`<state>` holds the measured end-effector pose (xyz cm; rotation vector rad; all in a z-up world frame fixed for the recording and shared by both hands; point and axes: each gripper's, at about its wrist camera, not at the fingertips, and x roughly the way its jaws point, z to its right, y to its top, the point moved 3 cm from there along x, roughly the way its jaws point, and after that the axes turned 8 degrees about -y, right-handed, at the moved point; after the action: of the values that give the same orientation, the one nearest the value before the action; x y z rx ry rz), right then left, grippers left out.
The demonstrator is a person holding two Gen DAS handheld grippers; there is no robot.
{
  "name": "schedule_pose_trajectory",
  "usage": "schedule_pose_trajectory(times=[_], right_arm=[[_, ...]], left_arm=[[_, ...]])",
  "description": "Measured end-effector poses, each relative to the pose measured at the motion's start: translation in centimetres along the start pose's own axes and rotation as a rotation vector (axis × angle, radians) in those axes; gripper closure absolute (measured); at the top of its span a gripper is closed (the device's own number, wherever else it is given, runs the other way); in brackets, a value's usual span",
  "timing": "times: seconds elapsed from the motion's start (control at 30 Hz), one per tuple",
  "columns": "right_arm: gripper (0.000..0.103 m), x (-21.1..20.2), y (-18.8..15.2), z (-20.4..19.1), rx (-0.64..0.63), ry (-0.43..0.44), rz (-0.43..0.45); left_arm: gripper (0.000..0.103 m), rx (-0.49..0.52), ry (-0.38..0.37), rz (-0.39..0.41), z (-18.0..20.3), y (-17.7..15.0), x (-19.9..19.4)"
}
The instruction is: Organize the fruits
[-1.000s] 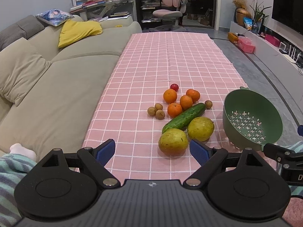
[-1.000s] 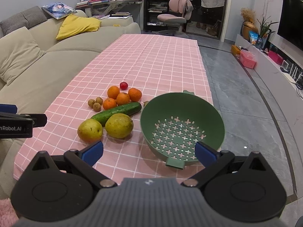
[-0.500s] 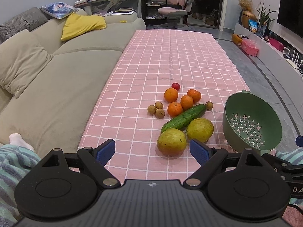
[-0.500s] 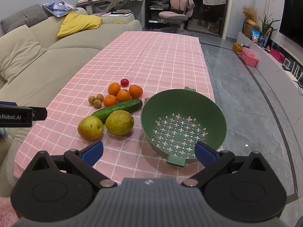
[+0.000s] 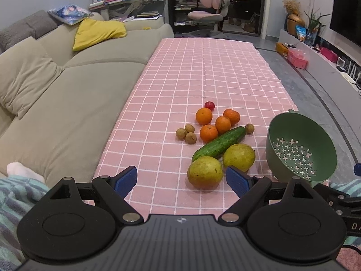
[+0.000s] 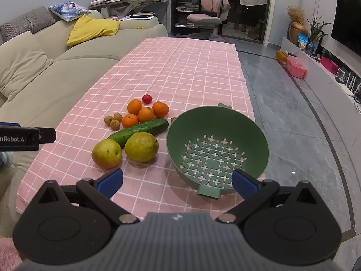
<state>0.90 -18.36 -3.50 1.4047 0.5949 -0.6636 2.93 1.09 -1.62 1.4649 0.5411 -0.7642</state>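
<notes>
On the pink checked tablecloth (image 5: 180, 85) lie two yellow-green pears (image 5: 204, 175) (image 6: 141, 146), a cucumber (image 5: 218, 144) (image 6: 138, 131), several oranges (image 5: 208, 133) (image 6: 146, 114), small brown longans (image 5: 185, 133) (image 6: 112, 120) and a red cherry tomato (image 5: 209, 105) (image 6: 147, 98). An empty green colander (image 5: 300, 151) (image 6: 217, 151) stands right of the fruit. My left gripper (image 5: 181, 179) is open, just short of the near pear. My right gripper (image 6: 177, 180) is open in front of the colander's near handle.
A beige sofa (image 5: 56, 103) runs along the table's left side. The grey floor (image 6: 293, 113) and a low TV cabinet (image 6: 327, 72) lie to the right. A pink chair (image 5: 207, 15) stands beyond the table's far end.
Both grippers have drifted slightly; the views tilt up a little and the fruit and colander sit a bit closer. Both stay open and empty.
</notes>
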Motion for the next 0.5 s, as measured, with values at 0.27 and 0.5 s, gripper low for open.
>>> schedule_pose_trajectory(times=[0.27,0.5], right_arm=[[0.004,0.03,-0.05,-0.07,0.006,0.003,0.006],[0.004,0.16,-0.01,-0.04,0.011,0.011,0.006]], left_arm=[[0.001,0.034,-0.029,-0.011,0.63,-0.30,0.35],[0.002,0.036,-0.043,-0.014,0.83,-0.31,0.52]])
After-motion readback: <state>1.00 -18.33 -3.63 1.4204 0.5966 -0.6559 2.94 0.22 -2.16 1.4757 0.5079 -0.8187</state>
